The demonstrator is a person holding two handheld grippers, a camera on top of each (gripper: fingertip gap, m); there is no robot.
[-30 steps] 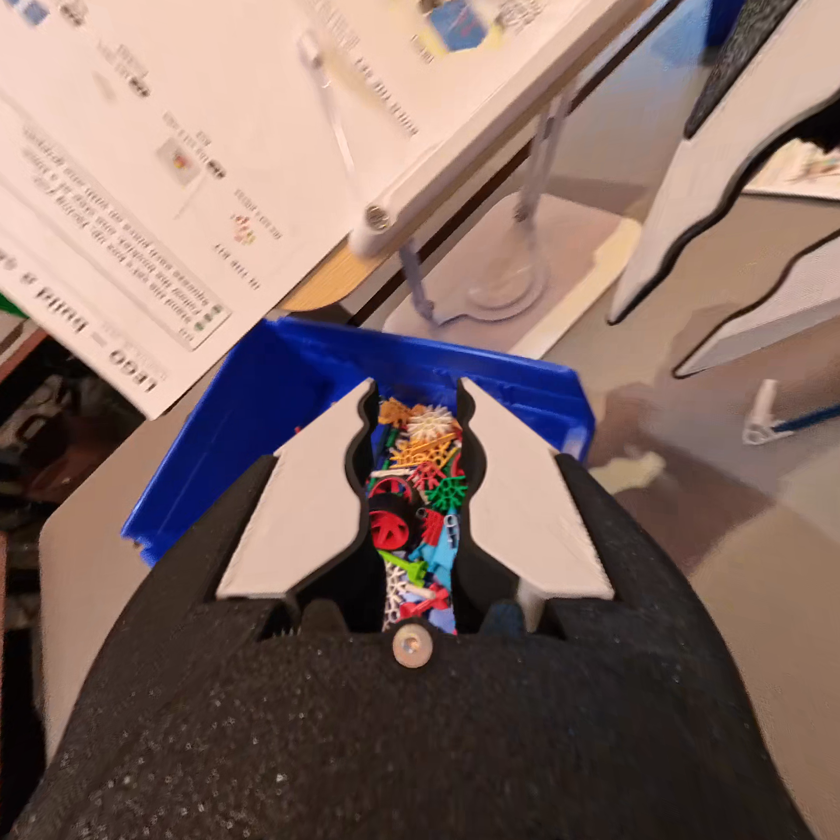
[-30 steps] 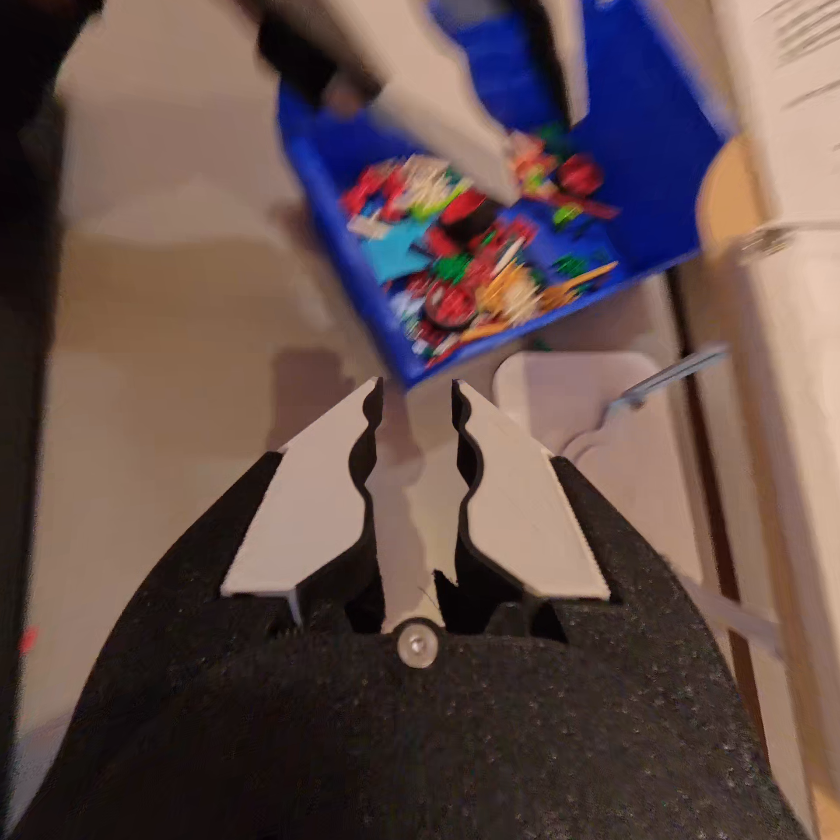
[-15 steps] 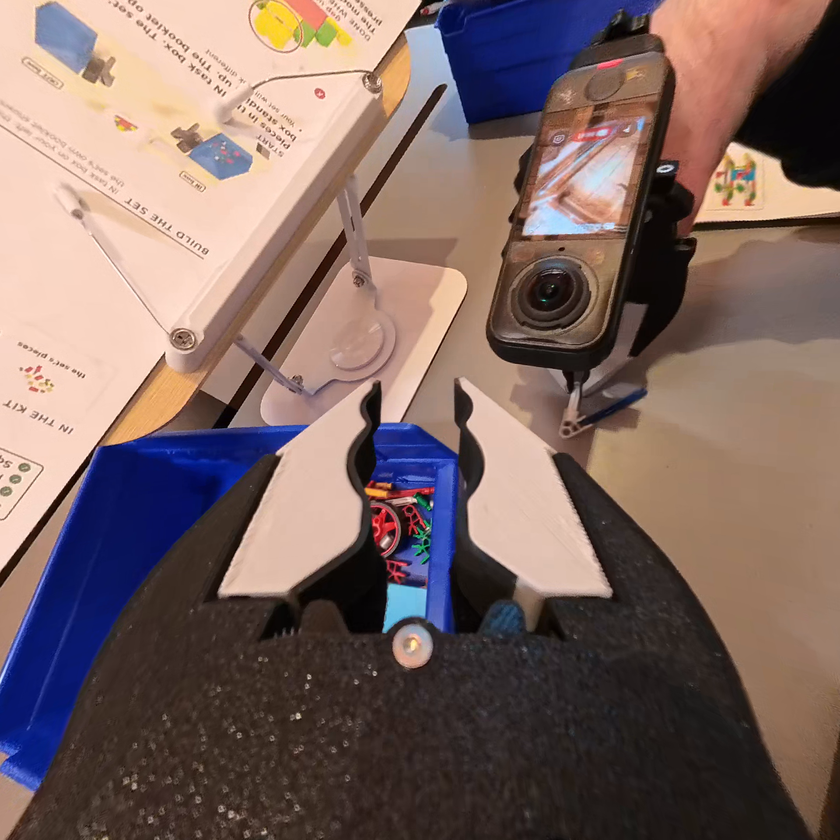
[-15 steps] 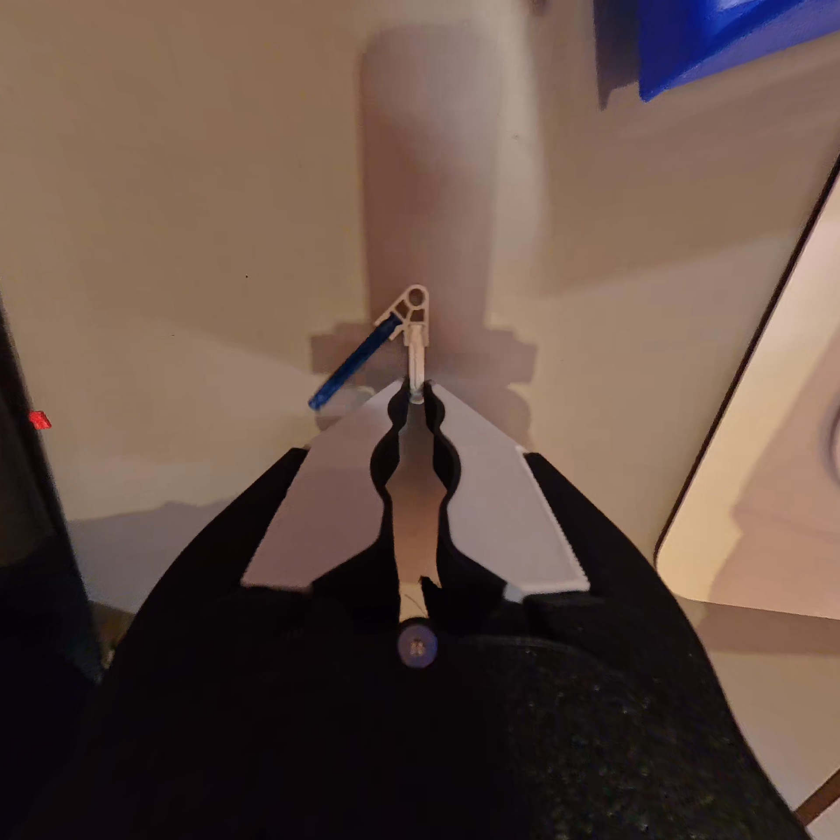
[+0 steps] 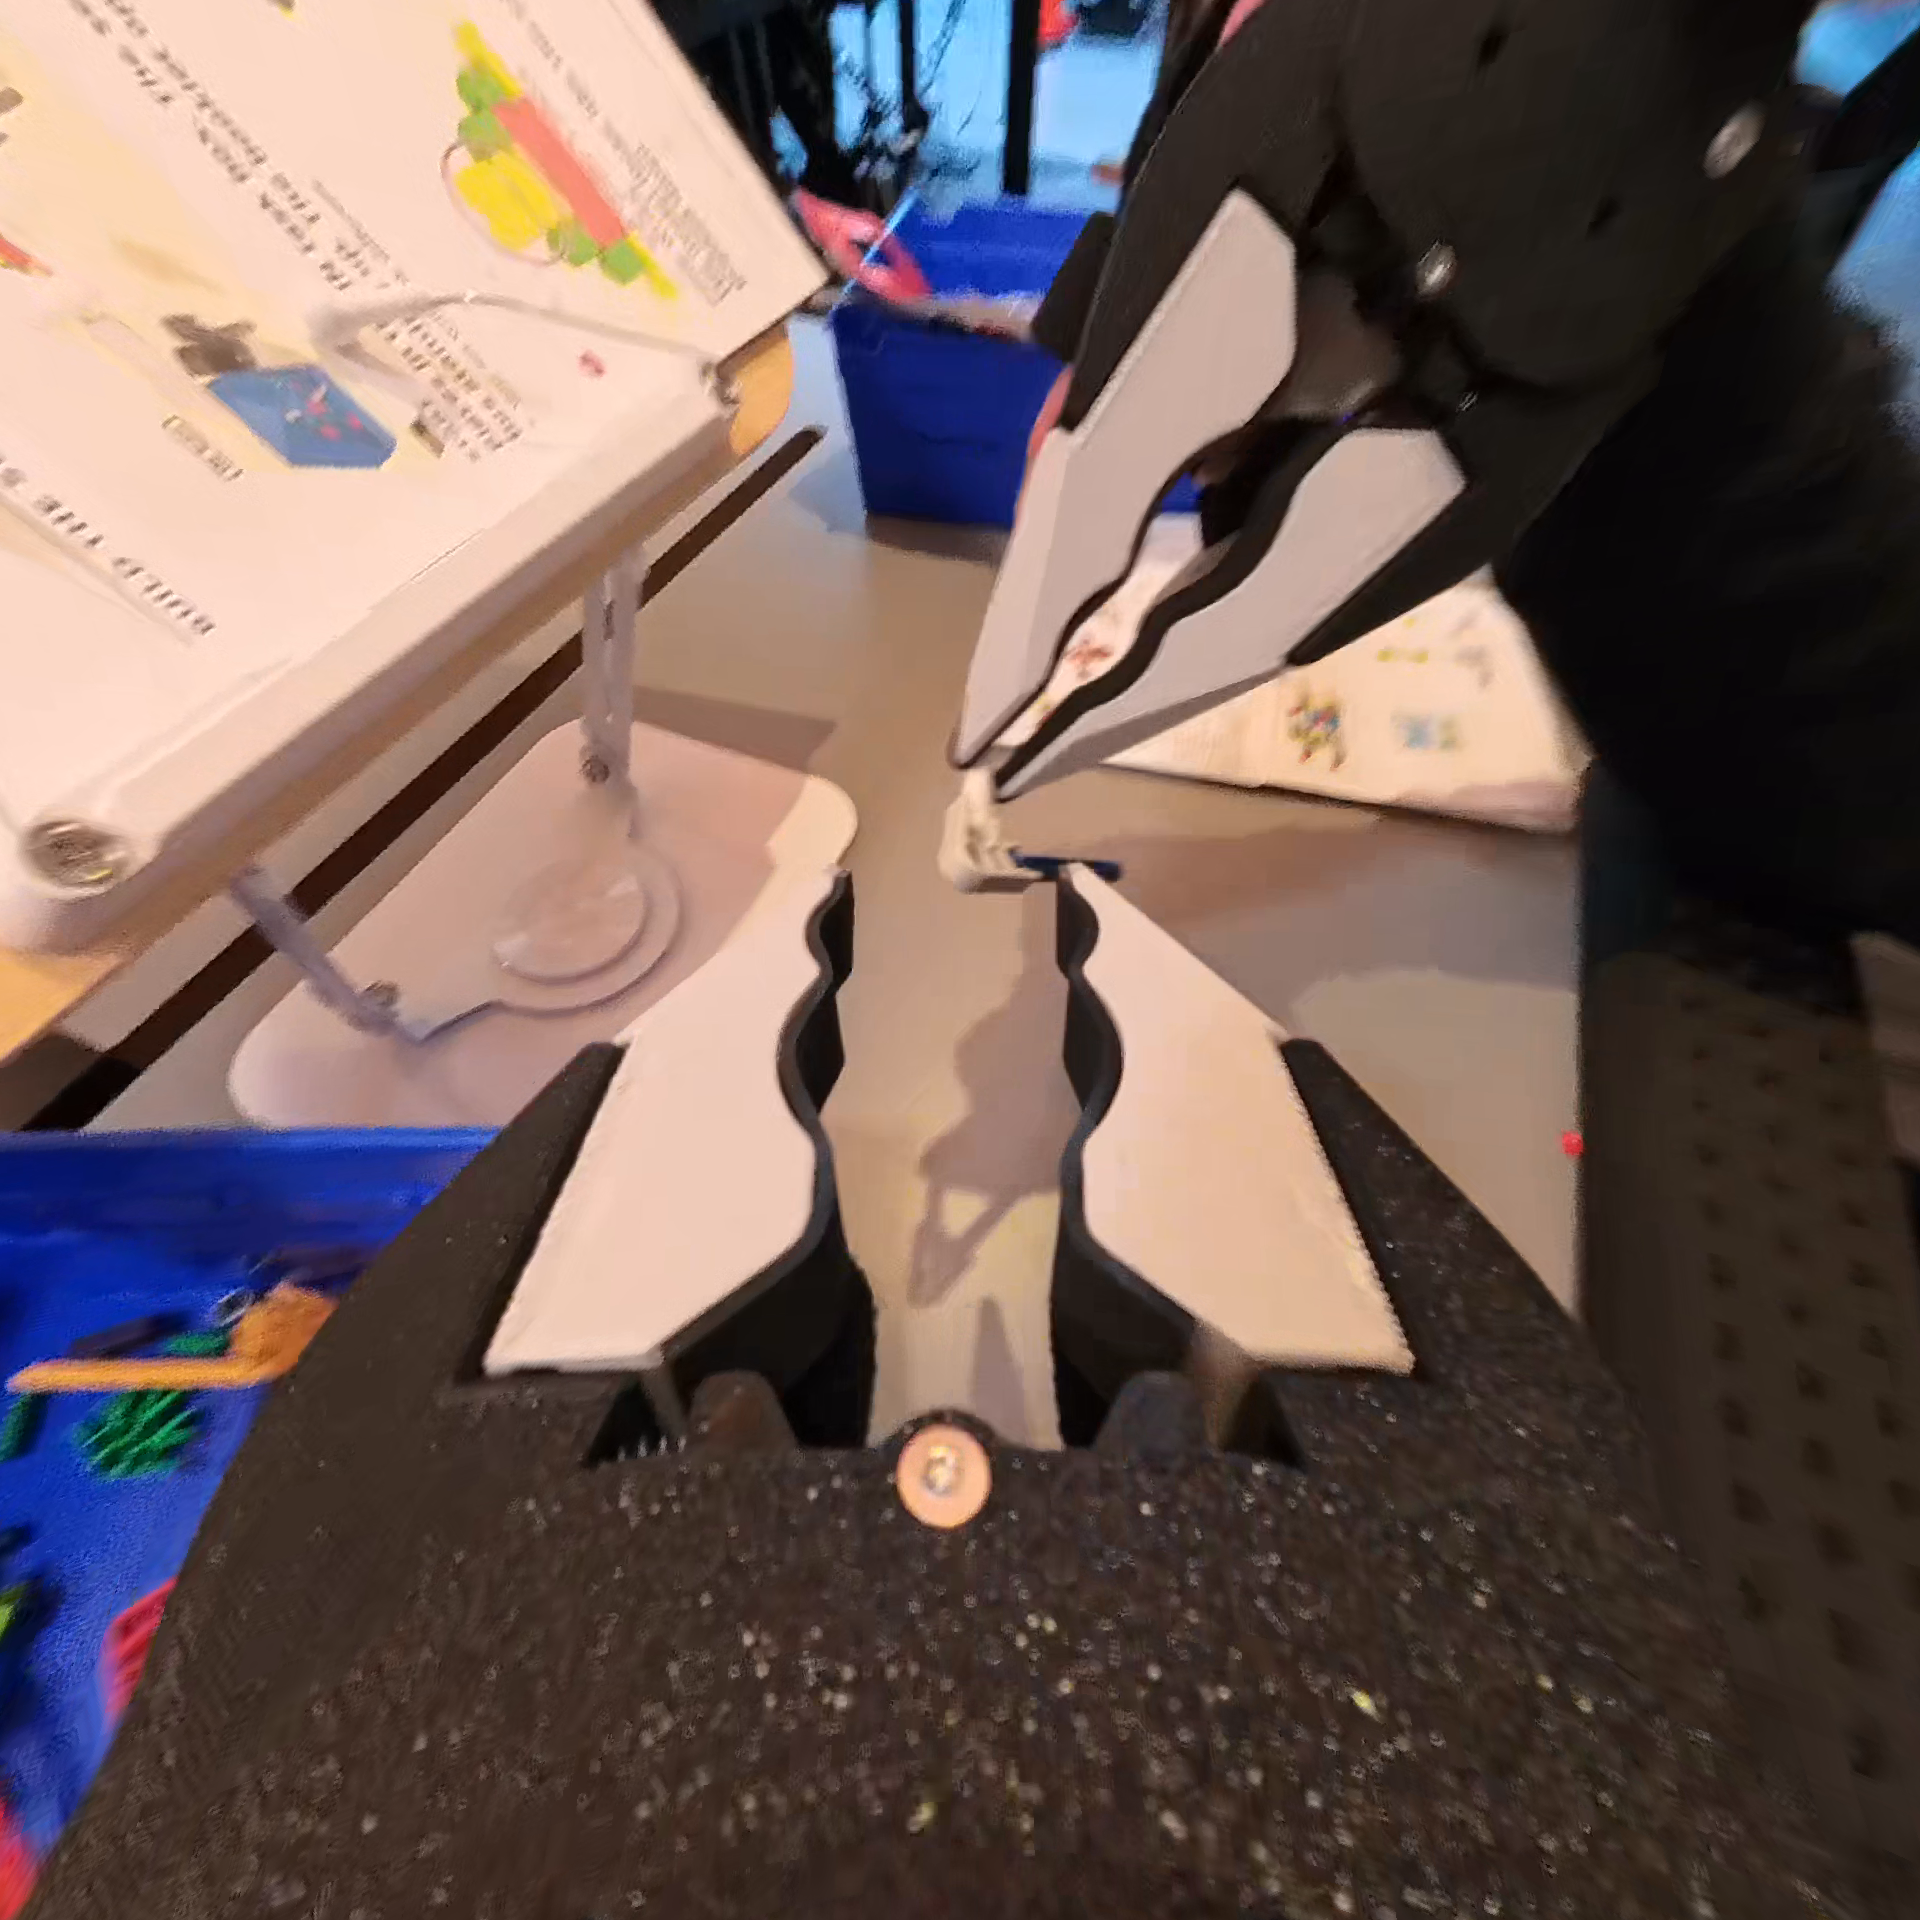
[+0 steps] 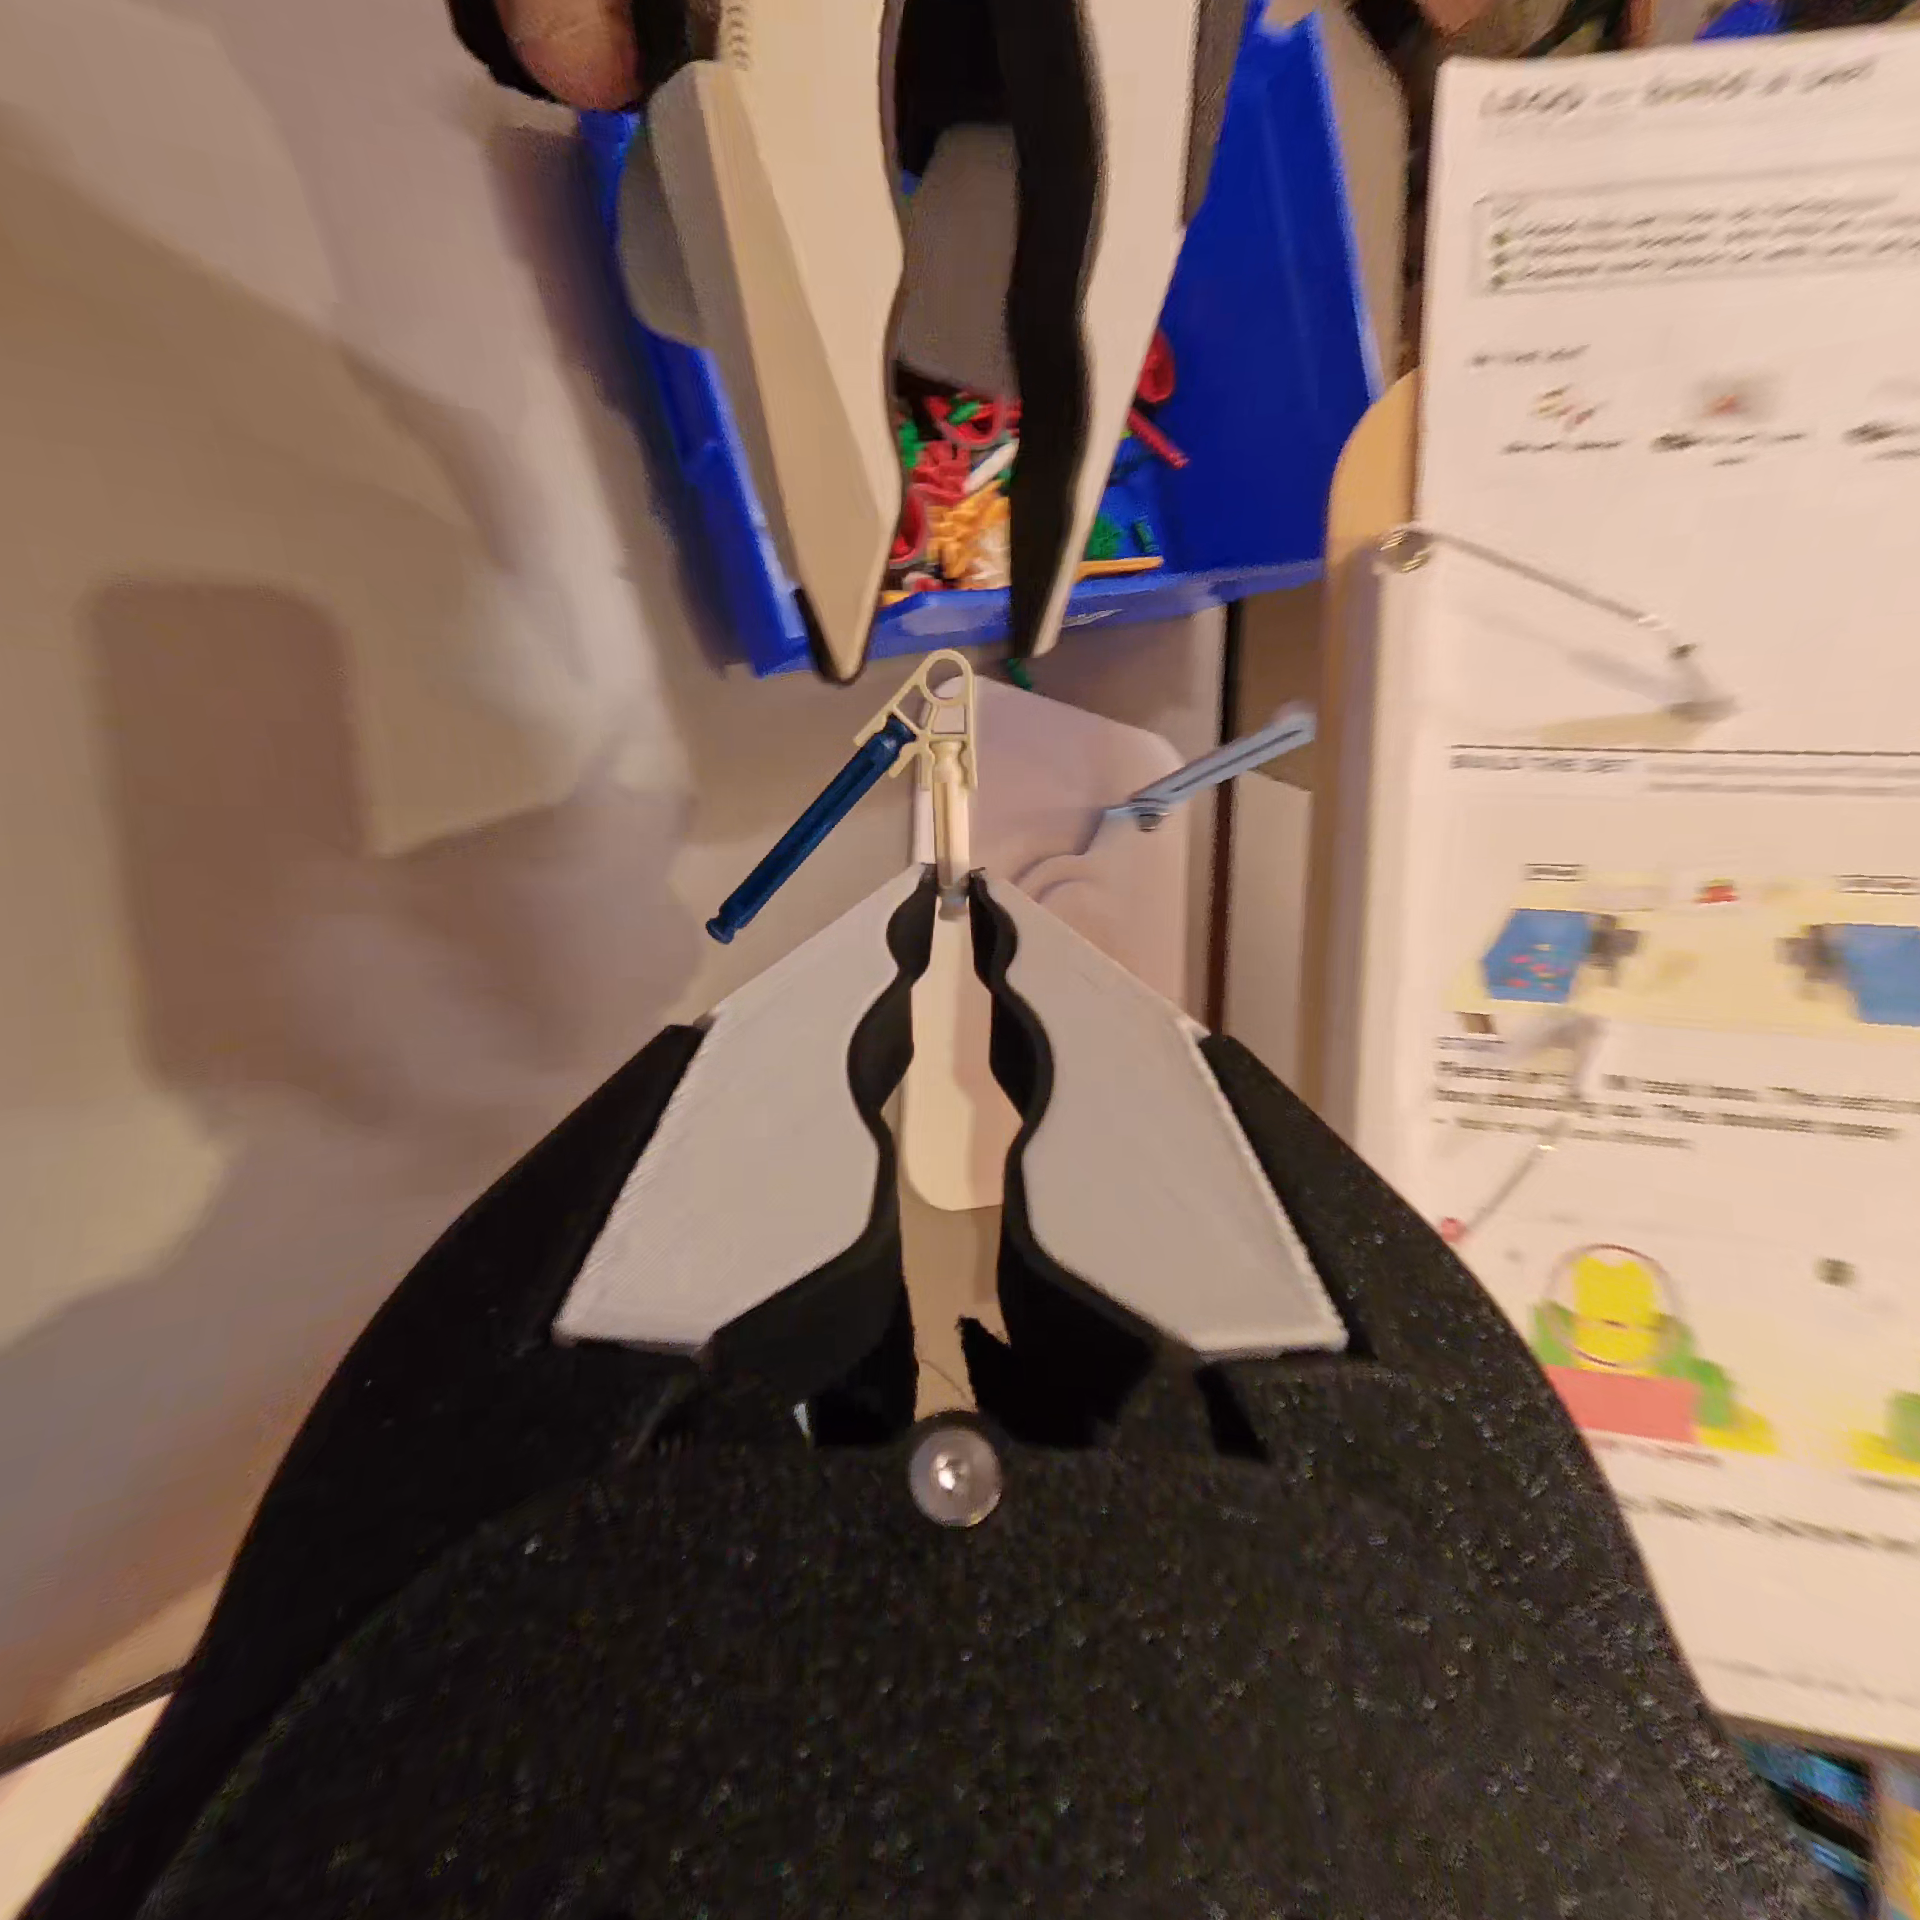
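While my right gripper clamps the white rod of a small rod-and-connector piece above the table, my left gripper stands apart just beside it. Judged light, stiff, snap-fit; best pinched on the connector.

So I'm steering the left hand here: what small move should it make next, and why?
Probably ease the open left tongs forward around the white fan-shaped plastic connector. The right tongs are shut on the white rod below it, the thin blue plastic rod juts sideways, and the left fingertips flank the connector's top.
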